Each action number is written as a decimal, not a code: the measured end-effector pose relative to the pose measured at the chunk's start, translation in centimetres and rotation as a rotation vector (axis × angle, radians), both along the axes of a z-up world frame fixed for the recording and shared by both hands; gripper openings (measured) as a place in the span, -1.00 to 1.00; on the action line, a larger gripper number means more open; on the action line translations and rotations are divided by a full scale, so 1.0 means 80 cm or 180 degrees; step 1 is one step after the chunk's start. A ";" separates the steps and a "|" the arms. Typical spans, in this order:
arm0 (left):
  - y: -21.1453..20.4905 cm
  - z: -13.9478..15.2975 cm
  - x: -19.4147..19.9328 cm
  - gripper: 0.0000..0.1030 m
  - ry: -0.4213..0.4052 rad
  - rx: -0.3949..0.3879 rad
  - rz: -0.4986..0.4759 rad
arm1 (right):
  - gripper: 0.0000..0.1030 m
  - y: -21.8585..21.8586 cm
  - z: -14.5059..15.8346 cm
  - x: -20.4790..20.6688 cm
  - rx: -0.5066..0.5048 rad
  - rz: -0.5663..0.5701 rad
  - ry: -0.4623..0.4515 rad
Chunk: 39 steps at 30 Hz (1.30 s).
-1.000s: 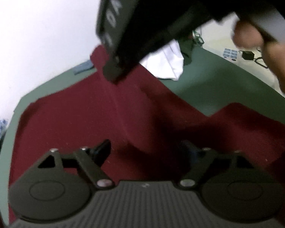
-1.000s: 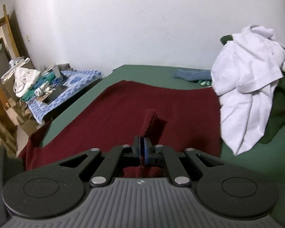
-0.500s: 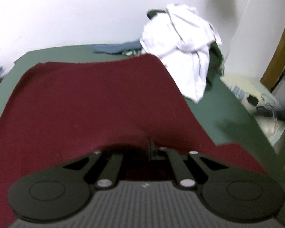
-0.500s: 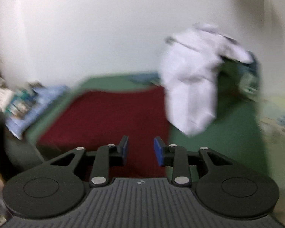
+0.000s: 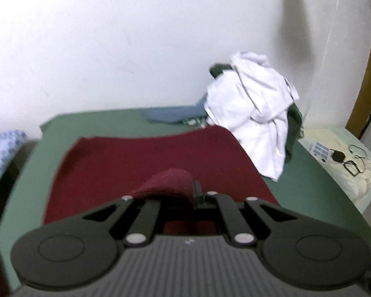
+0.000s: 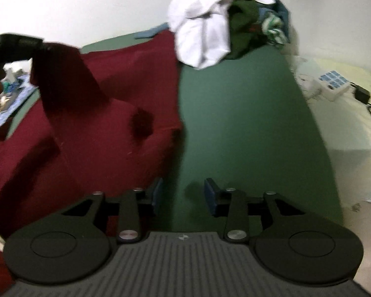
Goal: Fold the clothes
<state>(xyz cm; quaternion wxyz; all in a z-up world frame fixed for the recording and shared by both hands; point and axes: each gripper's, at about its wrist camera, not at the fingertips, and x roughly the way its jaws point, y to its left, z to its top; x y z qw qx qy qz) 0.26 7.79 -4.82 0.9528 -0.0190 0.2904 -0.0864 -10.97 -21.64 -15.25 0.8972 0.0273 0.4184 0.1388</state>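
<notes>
Newly lifted maroon garment (image 5: 146, 163) fold — wallward.

- A plain white wall (image 5: 136, 49) fills the upper frame.
- A green-covered surface (image 6: 235, 123) spans the middle.
- At right, a curved wooden frame (image 5: 368, 74) rises above a pale side surface (image 5: 338, 153) bearing a black adapter (image 5: 337, 156).

A black charger (image 5: 338, 156) and cable (image 5: 356, 164) lie on the pale side surface (image 5: 358, 185).

green bed (image 6: 235, 113): maroon garment (image 5: 148, 163) spread, white clothes heap (image 5: 254, 121) at back
</notes>
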 end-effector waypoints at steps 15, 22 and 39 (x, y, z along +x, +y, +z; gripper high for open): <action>0.097 0.029 -0.120 -0.94 -0.0207 0.0525 0.0344 | -0.08 0.035 0.007 -0.006 0.0006 -0.0140 -0.0048; 0.127 0.005 -0.148 -0.94 -0.0030 0.0654 0.0423 | -0.08 0.074 0.014 -0.023 -0.0138 0.0425 0.0033; 0.145 -0.016 -0.195 -0.94 0.0319 0.0798 0.0860 | -0.16 0.120 0.000 -0.015 -0.0618 0.1589 0.0365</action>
